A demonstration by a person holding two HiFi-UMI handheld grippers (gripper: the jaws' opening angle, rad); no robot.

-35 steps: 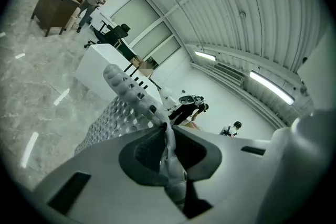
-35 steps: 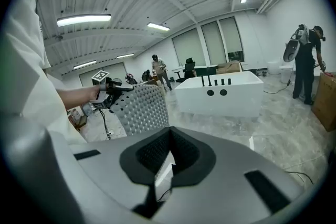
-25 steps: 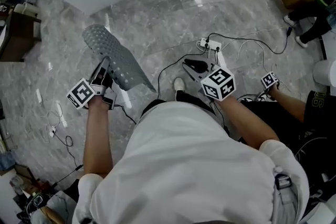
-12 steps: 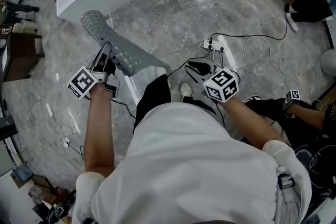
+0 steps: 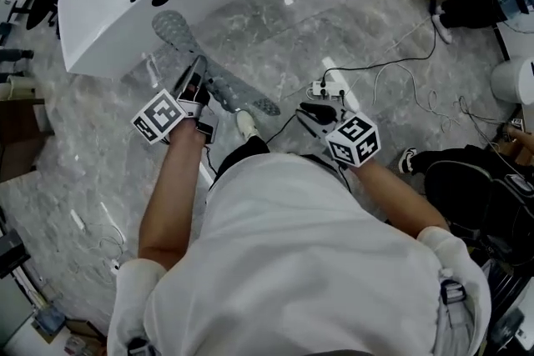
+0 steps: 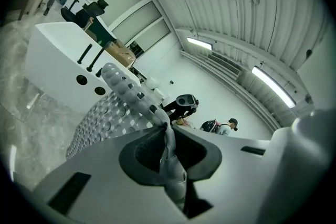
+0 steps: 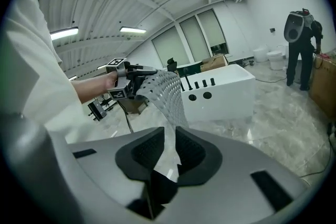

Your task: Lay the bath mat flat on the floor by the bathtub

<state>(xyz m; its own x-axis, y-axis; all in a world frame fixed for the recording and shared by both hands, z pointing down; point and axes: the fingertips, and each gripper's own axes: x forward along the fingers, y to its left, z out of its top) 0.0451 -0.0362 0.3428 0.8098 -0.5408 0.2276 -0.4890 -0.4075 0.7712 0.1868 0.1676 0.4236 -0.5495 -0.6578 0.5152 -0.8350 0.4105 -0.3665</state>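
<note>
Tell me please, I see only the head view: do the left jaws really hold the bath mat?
Observer: Yes. In the left gripper view the left gripper is shut on a bunched edge of the bath mat.
Operator: And the right jaws?
Observer: The right gripper has its jaws slightly apart, gripping nothing.
Operator: Does the mat lie flat already?
Observer: No. The right gripper view shows it hanging from the left gripper before the bathtub; its lower end is hidden.

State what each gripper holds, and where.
The left gripper pinches the bath mat by one edge. Its hanging end lines up between the right gripper's fingers; a grip there cannot be told.
</note>
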